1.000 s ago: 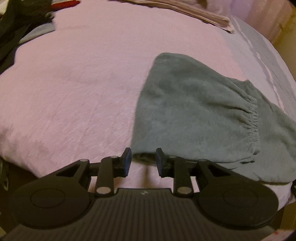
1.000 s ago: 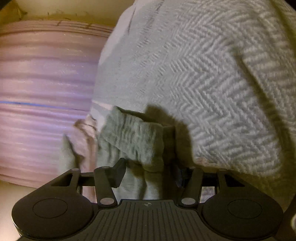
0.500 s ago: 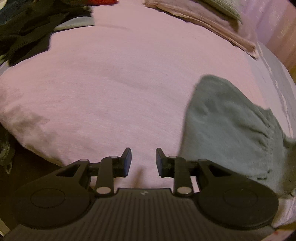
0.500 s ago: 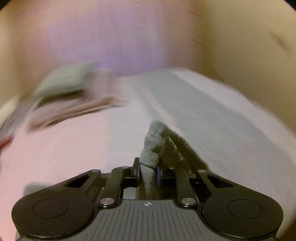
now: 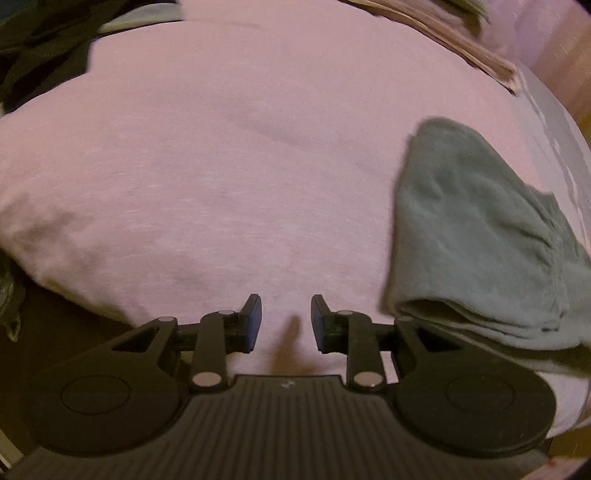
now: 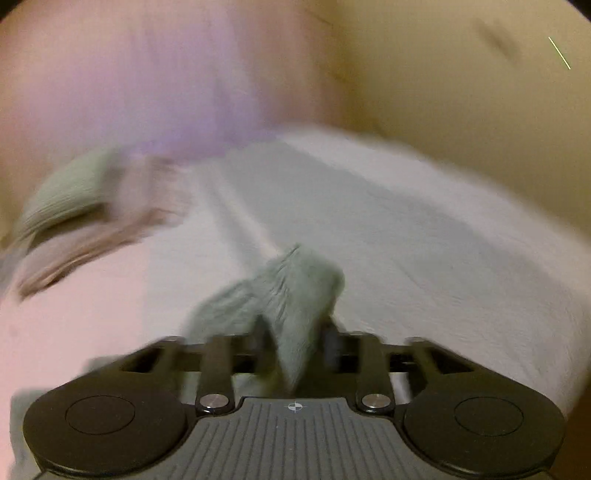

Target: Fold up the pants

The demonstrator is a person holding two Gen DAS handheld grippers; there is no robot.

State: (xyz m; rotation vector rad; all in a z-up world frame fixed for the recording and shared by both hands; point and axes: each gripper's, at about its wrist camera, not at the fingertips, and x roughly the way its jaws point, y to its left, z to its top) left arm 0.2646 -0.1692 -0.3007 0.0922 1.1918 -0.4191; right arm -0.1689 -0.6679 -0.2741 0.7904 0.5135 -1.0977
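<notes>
The grey-green pants (image 5: 480, 236) lie folded on the pink sheet (image 5: 221, 166), at the right of the left wrist view. My left gripper (image 5: 286, 321) hovers over bare sheet to their left, open with nothing between its fingers. In the blurred right wrist view a bunched end of the pants (image 6: 291, 291) stands up between the fingers of my right gripper (image 6: 295, 343). Its jaws are opening, and the cloth still fills the gap and touches both sides. The rest of the pants is hidden under the gripper body.
A pale herringbone blanket (image 6: 406, 240) covers the bed's right part. Folded linens (image 5: 443, 33) lie at the back, the same linens (image 6: 74, 206) showing blurred at the left of the right wrist view. Dark clothes (image 5: 37, 55) are heaped far left. The bed edge drops off near left.
The left gripper slid left off the pants' edge onto bare sheet. The right gripper shut on the pants' end, rose and rolled with it, and its jaws now stand wider.
</notes>
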